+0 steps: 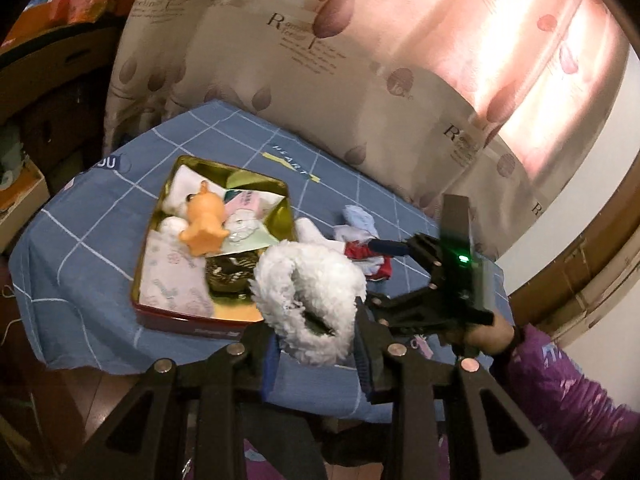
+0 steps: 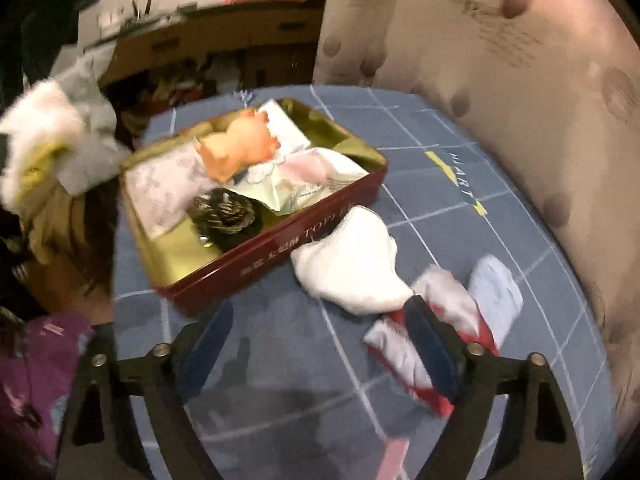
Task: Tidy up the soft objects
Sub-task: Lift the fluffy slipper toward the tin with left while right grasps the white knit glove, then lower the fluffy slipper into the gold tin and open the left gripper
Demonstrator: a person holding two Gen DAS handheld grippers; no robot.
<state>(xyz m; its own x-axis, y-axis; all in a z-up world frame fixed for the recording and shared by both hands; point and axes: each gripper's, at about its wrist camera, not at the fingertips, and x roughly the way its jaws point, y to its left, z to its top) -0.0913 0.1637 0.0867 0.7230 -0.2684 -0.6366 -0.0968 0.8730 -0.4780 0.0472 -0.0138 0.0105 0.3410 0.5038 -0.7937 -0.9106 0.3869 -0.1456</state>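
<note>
Blue grid-check cloth [image 1: 100, 248] covers the table, "HEART" print near its far edge. Patterned beige curtain [image 1: 320, 60] hangs behind the far edge, backlit at right. Brown cardboard boxes [image 2: 224, 48] beyond the left edge; contents blurred.

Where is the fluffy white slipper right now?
In the left wrist view the fluffy white slipper is clamped in the left gripper, held above the blue tablecloth just right of the red tin's near corner.

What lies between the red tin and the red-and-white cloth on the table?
A white sock lies there, beside the tin and reaching the cloth; the right wrist view shows it.
</note>
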